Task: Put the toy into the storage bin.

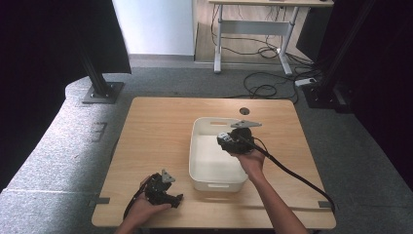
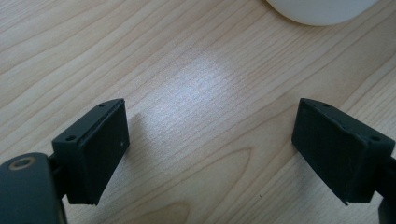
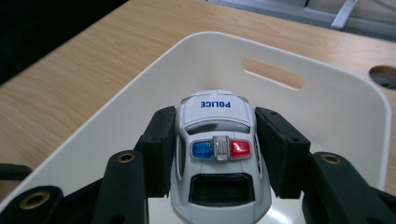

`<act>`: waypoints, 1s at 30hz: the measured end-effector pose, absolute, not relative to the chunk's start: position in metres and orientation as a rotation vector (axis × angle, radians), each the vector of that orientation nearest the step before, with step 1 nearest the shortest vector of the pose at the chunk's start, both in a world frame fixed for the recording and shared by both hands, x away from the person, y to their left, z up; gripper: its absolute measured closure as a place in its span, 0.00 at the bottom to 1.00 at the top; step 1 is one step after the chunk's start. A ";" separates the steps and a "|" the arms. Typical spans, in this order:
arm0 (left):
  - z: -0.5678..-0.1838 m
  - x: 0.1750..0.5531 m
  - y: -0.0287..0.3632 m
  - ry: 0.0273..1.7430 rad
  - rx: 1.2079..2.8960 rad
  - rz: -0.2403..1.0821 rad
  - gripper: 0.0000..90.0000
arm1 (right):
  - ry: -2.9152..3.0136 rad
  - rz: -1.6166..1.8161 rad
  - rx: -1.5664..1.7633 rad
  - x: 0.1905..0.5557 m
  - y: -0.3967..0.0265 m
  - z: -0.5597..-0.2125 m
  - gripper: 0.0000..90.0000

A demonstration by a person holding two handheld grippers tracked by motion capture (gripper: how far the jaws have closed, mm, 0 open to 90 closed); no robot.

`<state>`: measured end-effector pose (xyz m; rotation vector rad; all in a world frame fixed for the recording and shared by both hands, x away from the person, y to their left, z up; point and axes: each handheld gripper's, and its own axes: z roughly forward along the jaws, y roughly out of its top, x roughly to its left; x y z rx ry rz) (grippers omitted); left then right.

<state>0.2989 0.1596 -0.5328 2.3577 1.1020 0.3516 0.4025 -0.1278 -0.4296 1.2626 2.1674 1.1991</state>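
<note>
A white toy police car (image 3: 218, 154) with a blue and a red roof light sits between the two black jaws of my right gripper (image 3: 215, 149), which press on its sides. That gripper (image 1: 229, 142) hangs over the right part of a white plastic tub (image 1: 200, 165), car held above its inside. The tub (image 3: 336, 93) has a slot handle in its far wall. My left gripper (image 1: 176, 199) rests on the table near the front edge, left of the tub. Its jaws stand wide apart over bare wood, so my left gripper (image 2: 210, 149) is open with nothing between them.
The wooden table (image 1: 156, 122) has a round cable hole (image 1: 244, 111) behind the tub. A cable (image 1: 297, 178) trails from my right gripper across the table's right side. A corner of the tub (image 2: 322, 9) lies just ahead of the left jaws.
</note>
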 end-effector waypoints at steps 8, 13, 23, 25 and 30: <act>-0.533 0.299 0.159 1.099 2.358 0.354 0.13 | 2.191 1.199 1.230 0.402 -0.113 -0.428 0.56; -0.533 0.299 0.159 1.098 2.358 0.352 0.13 | 2.203 1.212 1.228 0.403 -0.107 -0.429 0.56; -0.533 0.299 0.159 1.098 2.359 0.350 0.13 | 2.220 1.213 1.253 0.409 -0.102 -0.438 0.56; -0.533 0.299 0.159 1.097 2.359 0.353 0.13 | 2.225 1.219 1.263 0.409 -0.101 -0.439 0.56; -0.533 0.299 0.159 1.098 2.358 0.351 0.13 | 2.227 1.251 1.277 0.410 -0.099 -0.439 0.56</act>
